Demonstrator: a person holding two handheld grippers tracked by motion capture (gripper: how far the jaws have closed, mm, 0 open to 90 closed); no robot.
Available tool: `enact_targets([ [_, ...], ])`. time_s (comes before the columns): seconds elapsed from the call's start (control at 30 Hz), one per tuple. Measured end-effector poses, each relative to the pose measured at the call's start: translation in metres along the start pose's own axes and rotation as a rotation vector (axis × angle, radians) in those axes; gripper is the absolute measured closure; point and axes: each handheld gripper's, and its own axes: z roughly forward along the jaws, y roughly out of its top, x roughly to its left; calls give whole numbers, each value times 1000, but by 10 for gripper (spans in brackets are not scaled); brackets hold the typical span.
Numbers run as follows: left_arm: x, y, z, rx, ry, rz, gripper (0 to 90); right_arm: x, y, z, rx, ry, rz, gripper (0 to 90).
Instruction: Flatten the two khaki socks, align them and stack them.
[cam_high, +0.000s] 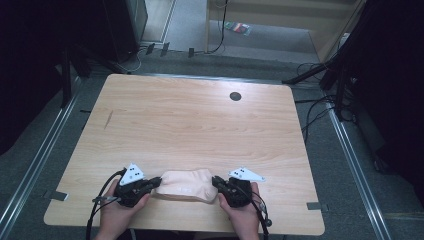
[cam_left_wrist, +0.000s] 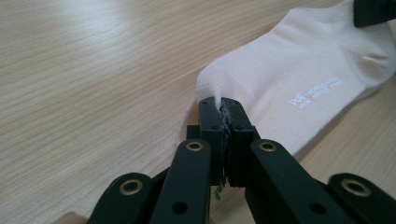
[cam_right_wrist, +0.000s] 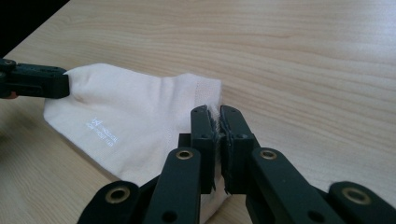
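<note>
Sock (cam_high: 184, 185) lay flat on the bench (cam_high: 190, 120) at lower centre of the high view, near the front edge, stretched between both grippers. Lower left: left gripper (cam_high: 150, 183) had its fingers (cam_left_wrist: 212, 122) pressed together on a thin pinch of fabric at one end of the sock; in the left gripper view only a small peak of cloth sat between them. Bite looked shallow, so my read was that any pull outward or upward could slip the knit out of that pinch. Centre: sock body carried a small white printed logo (cam_left_wrist: 315, 93) and was slightly wrinkled, not taut; uneven lift would likely let it sag or fold on itself. Lower right: right gripper (cam_high: 219, 181) was likewise closed on the opposite edge, fingers (cam_right_wrist: 203, 126) pinching fabric with frayed threads visible at the pads. Risk there was snagging or the same slip-out. If one side released first, the sock would probably swing toward the other gripper and off the bench's near edge.
</note>
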Motion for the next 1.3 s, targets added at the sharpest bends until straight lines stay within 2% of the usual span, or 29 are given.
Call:
enact_targets([
  [0.07, 0, -1, 2, 2, 1, -3, 893, 1, -4, 2, 4, -2, -1, 853],
  [0.1, 1, -2, 2, 5, -2, -2, 893, 2, -7, 4, 15, -22, -24, 851],
  [0.3, 3, -6, 7, 19, 10, 12, 892, 0, -12, 12, 43, -25, -39, 840],
  [0.53, 4, -8, 12, 26, -5, 3, 891, -2, -12, 17, 37, -52, -59, 844],
  [0.6, 5, -8, 13, 19, -12, -5, 891, -3, -12, 19, 30, -68, -79, 846],
  [0.8, 5, -9, 13, 19, -14, -1, 889, -2, -11, 21, 28, -94, -102, 848],
  [0.87, 5, -9, 13, 18, -15, 3, 878, -2, -11, 21, 29, -89, -103, 838],
  [0.9, 5, -10, 12, 6, -25, 17, 851, -6, -10, 21, 30, -49, -69, 772],
  [0.93, 5, -10, 12, 6, -25, 17, 808, -6, -10, 21, 30, -49, -69, 772],
  [0.97, 5, -11, 11, -13, -52, 21, 808, -7, -9, 20, 28, -27, -55, 708],
  [1.0, 6, -11, 7, -49, -95, 37, 696, -10, -7, 17, -3, -16, -21, 597],
  [1.03, 7, -11, 6, -74, -112, 33, 631, -10, -6, 14, -17, -9, -11, 563],
  [1.07, 7, -11, 6, -74, -112, 33, 567, -10, -6, 14, -17, -9, -11, 563],
  [1.1, 10, -10, 4, -105, -134, 13, 538, -11, -2, 9, -57, 11, 4, 491],
  [1.13, 10, -10, 4, -105, -134, 13, 519, -12, -2, 8, -70, 10, 3, 479],
  [1.17, 12, -10, 2, -137, -137, -6, 499, -12, -1, 6, -88, 6, -4, 463],
  [1.2, 12, -10, 2, -137, -137, -6, 484, -12, -1, 6, -88, 6, -4, 463],
  [1.23, 14, -9, -1, -173, -138, -24, 472, -13, 0, 4, -95, -13, 3, 413],
  [1.27, 14, -9, -1, -173, -138, -24, 456, -13, 0, 4, -95, -13, 3, 413],
  [1.3, 16, -9, -4, -201, -134, -35, 438, -14, 1, 3, -91, -29, -16, 383],
])
